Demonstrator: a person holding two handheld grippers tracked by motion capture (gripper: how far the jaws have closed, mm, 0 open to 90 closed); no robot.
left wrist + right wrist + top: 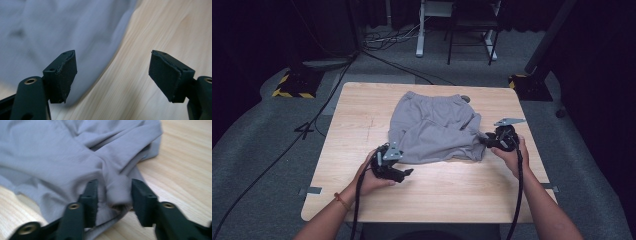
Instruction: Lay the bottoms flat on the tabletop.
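Plain grey shorts (434, 129) lie on a pale wood-grain counter (432, 192); the blurred cloth looks faintly bluish between black jaws.

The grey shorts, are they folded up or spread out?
Partly folded. The shorts lie flat on the table, but one leg is doubled across the other, with bunched creases at the right gripper.

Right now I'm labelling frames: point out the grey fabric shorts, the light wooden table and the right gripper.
grey fabric shorts (432, 127), high view, middle of the cloth.
light wooden table (447, 192), high view, bare near side.
right gripper (113, 202), right gripper view, between its jaws.
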